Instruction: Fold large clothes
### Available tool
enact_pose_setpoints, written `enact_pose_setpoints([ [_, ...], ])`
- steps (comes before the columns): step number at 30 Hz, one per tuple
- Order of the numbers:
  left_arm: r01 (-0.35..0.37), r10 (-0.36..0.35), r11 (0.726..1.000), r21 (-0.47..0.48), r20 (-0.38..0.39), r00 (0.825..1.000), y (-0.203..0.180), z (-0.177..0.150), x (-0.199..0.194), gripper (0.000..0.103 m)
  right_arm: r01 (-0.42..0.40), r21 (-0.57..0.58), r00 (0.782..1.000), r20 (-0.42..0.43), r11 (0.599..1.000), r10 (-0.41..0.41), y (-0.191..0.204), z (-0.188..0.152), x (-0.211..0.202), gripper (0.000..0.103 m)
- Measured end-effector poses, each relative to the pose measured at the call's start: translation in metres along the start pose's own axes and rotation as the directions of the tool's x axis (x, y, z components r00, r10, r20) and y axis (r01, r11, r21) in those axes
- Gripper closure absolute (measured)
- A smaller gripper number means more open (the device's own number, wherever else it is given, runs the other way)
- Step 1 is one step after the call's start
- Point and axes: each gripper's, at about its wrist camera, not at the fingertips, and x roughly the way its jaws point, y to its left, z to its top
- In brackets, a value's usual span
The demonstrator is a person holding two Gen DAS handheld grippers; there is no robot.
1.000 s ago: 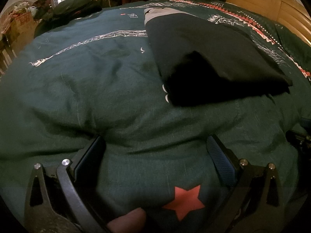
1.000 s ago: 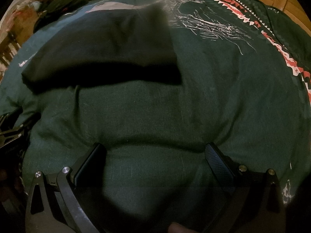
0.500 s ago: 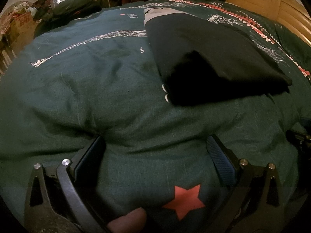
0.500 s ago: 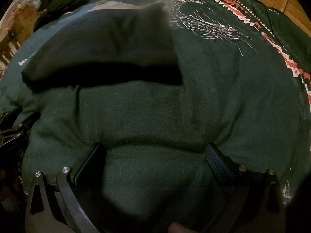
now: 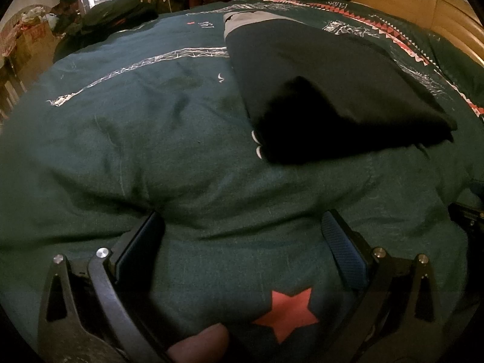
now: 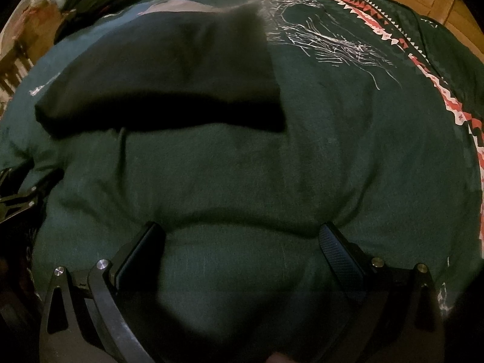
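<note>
A dark folded garment [image 5: 326, 90] with a grey band at its far end lies on a dark green bedspread [image 5: 136, 139]. In the right wrist view the garment [image 6: 169, 81] lies ahead and to the left. My left gripper [image 5: 242, 227] is open and empty, resting low on the bedspread, short of the garment and to its left. My right gripper [image 6: 240, 239] is open and empty, pressed on the bedspread in front of the garment. Each gripper shows at the edge of the other's view.
The bedspread has white stitched lines, a red star [image 5: 287, 313] and a red-white patterned border [image 6: 447, 96]. A wooden headboard [image 5: 423, 3] stands at the right. Bags, clothes and boxes [image 5: 106, 18] crowd the far left beyond the bed.
</note>
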Motion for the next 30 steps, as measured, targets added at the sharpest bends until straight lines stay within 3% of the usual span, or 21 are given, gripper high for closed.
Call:
enact_pose_setpoints([
  [19, 0.021, -0.021, 1.0, -0.01, 0.003, 1.0, -0.0002, -0.0014, -0.0043, 0.0, 0.029, 0.012, 0.999, -0.013, 0.999, -0.029, 0.0097, 0.0, -0.0018, 0.0],
  [30, 0.018, -0.017, 1.0, 0.005, -0.077, 0.997, -0.0074, 0.0062, -0.0095, 0.0, -0.002, 0.035, 1.0, -0.019, 0.999, 0.002, 0.0002, 0.0049, -0.0017, 0.0],
])
